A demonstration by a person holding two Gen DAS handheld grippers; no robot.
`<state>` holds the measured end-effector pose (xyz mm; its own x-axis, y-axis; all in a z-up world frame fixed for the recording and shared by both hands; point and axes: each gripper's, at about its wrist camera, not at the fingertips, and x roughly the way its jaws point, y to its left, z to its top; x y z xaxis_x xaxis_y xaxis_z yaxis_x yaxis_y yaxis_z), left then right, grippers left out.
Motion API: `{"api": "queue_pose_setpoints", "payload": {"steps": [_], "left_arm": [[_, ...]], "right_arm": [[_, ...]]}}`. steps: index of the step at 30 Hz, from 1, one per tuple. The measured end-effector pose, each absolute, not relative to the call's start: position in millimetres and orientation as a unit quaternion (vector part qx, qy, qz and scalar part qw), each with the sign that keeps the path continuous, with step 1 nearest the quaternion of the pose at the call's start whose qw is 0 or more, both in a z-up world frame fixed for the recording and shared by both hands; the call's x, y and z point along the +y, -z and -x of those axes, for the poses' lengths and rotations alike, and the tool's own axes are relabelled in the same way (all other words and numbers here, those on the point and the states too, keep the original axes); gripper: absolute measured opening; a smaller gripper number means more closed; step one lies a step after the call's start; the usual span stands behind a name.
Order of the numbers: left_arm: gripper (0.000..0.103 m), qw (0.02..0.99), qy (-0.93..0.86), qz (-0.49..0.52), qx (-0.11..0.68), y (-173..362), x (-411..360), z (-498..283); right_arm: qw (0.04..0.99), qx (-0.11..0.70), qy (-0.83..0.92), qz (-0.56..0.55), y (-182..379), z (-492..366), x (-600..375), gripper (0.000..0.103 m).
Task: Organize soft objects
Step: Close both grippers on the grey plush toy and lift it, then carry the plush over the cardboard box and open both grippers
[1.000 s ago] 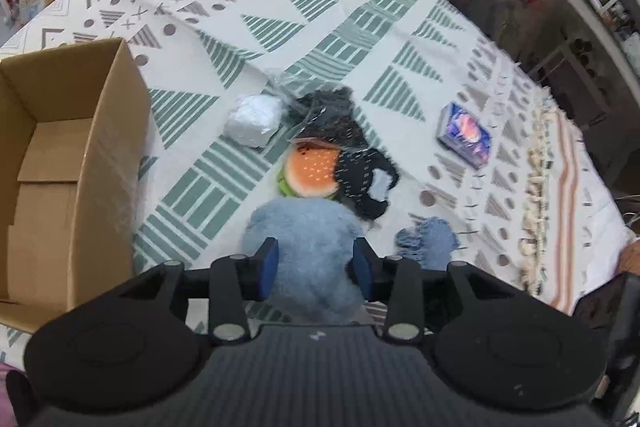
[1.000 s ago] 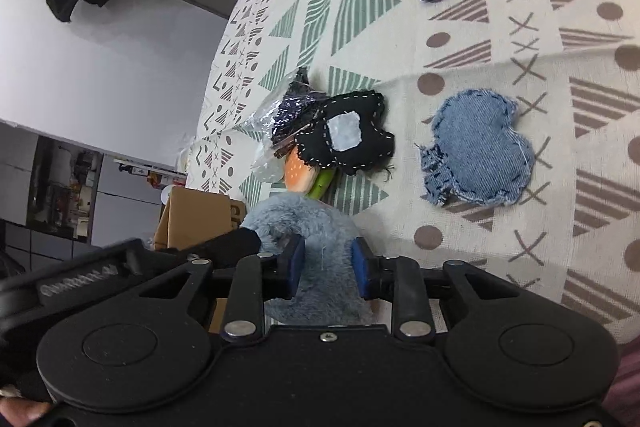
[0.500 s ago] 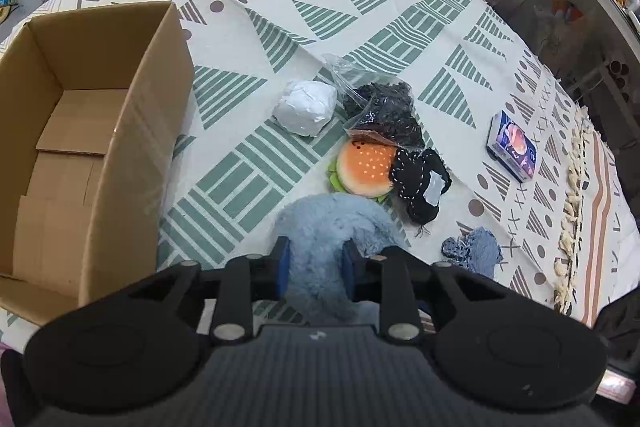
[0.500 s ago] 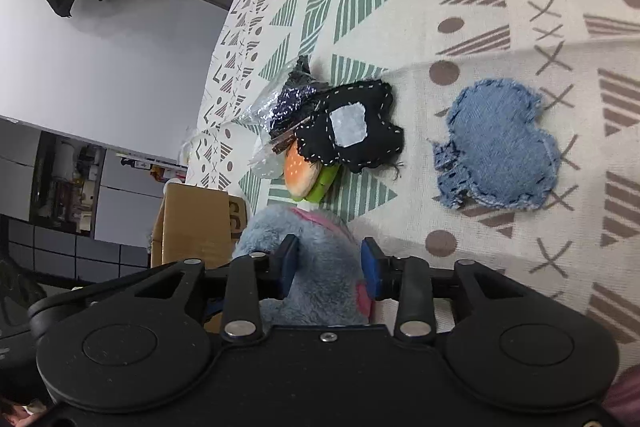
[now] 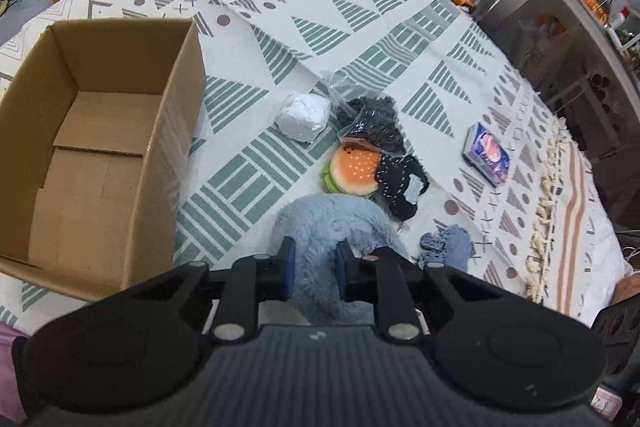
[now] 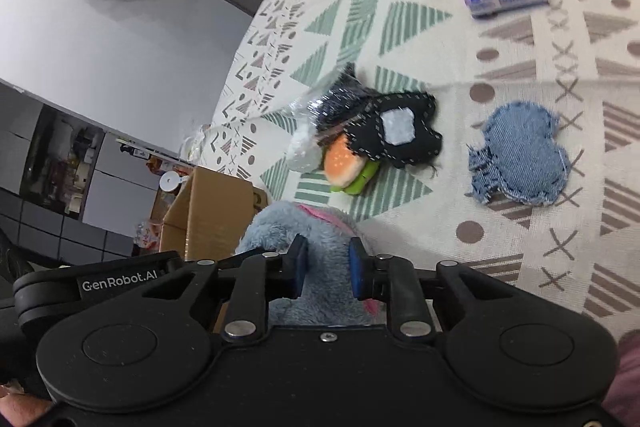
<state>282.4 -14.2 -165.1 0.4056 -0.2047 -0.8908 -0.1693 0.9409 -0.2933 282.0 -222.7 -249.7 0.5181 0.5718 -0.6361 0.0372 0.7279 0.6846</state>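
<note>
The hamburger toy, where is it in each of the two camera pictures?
Left wrist view: the hamburger toy lies mid-picture, just beyond the blue plush.
Right wrist view: the hamburger toy lies mid-picture, partly under the black patch.
Shared landmark: the black patch with its pale square touches the toy in both.

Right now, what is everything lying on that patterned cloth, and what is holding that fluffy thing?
Plush toy: one, grey-blue, nearest, gripped at both ends.
Cardboard box: one, brown, open, at the left.
Burger plush: one, orange and green, mid-cloth.
Black patch: one, white-stitched, touching the burger.
Dark bagged item: one, behind the burger.
White bundle: one, beside the bag.
Denim patch: one, blue, apart.
Tissue pack: one, blue, far right.
Tablecloth: one, cream, green-patterned.
Left gripper: black, shut on plush.
Right gripper: black, shut on plush.
</note>
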Motion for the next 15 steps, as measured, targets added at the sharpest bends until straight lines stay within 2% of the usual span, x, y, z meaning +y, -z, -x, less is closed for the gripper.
{"api": "queue_pose_setpoints", "payload": {"steps": [15], "left_arm": [[0.018, 0.839, 0.019, 0.207, 0.503, 118, 24, -279]], "right_arm": [[0.838, 0.433, -0.177, -0.28, 188, -280, -184, 0.02]]}}
